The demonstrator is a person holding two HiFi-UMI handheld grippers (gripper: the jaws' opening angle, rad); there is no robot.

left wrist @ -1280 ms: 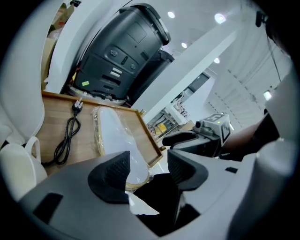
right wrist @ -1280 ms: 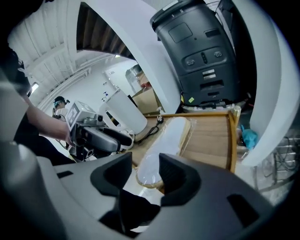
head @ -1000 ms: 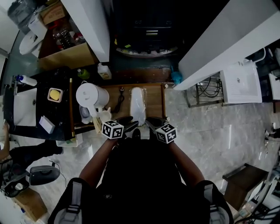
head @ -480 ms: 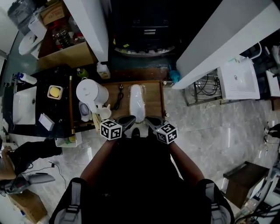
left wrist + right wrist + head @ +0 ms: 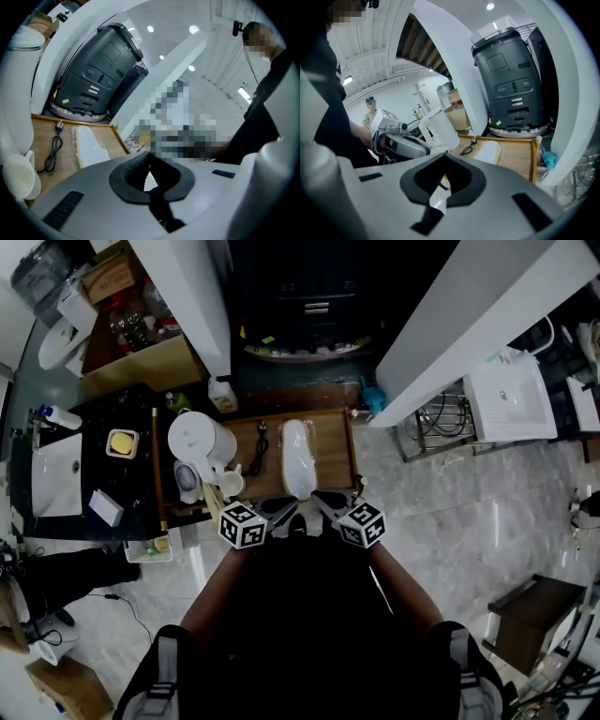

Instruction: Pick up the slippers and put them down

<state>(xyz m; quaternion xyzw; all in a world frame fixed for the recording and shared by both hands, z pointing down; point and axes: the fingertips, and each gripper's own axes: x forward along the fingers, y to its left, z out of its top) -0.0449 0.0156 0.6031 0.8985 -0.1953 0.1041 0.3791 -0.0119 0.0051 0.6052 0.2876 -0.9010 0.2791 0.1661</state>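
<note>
The left gripper (image 5: 149, 161) has just closed its jaws: the pads meet with nothing between them. The right gripper (image 5: 443, 160) also has its jaws together and empty. Both tips sit side by side at the near edge of the shallow wooden tray (image 5: 335, 454). The white slippers in clear plastic wrap (image 5: 297, 457) lie flat on it just ahead of both grippers, held by neither. Left of the slippers lie a black power cord (image 5: 259, 452) and a white lidded jug (image 5: 199, 439).

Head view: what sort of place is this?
Probably a hotel-style room mock-up: washbasin in a dark counter, kettle and wrapped slippers on a wooden tray, marble floor.
</note>
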